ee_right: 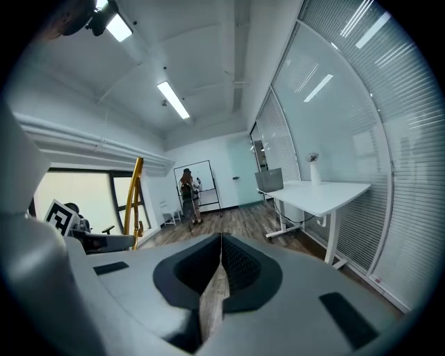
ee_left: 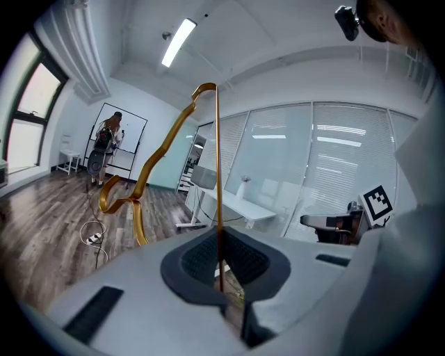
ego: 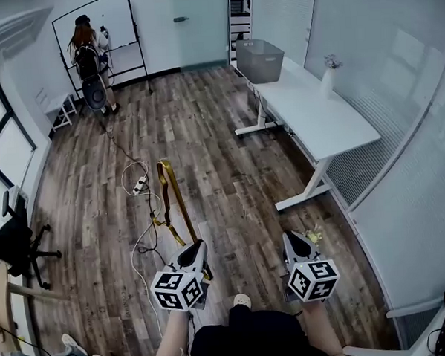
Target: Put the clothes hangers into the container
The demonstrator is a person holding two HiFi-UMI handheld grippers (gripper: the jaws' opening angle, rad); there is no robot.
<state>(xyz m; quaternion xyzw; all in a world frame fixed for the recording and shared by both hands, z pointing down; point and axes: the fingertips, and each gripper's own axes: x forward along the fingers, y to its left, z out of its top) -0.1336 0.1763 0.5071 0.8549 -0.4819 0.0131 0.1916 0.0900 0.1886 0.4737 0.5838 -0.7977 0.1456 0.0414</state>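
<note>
Our left tongs pinch the hanger by its thin bar, well short of the table, and our right tongs are closed on nothing, so we fear it may pivot or slip free before reaching the container on the table's far end.

- Container stands on the worktop's far end.
- Hanger juts ahead of the left tool, over the floor, well left of the worktop.
- Right tool sits right of it, near the worktop's near corner.
</note>
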